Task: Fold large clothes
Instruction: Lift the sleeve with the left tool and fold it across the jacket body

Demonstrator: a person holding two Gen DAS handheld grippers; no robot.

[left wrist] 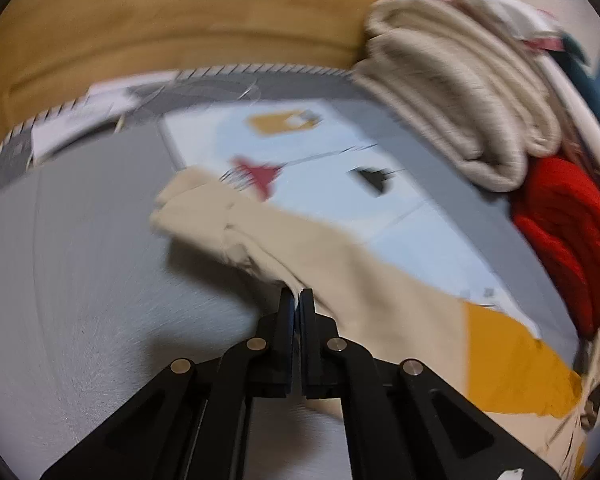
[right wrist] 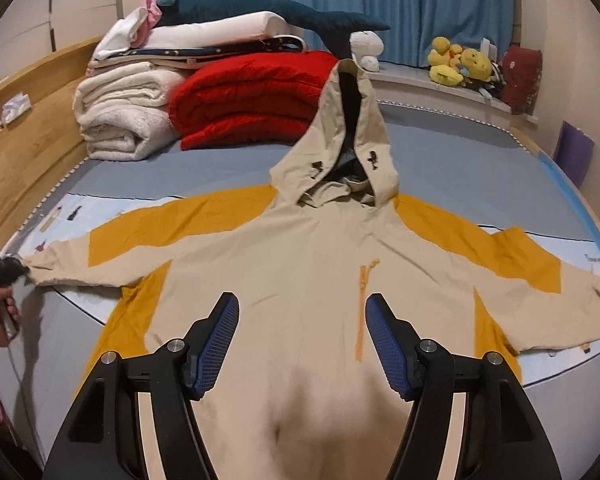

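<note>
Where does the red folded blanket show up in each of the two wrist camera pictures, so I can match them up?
Left wrist view: the red blanket sits at the right edge, below the rolled cream blanket.
Right wrist view: the red blanket lies upper centre-left on the bed, behind the spread jacket, right of the cream blanket.
Shared landmark: the cream blanket beside the red one, against the wooden headboard.
</note>
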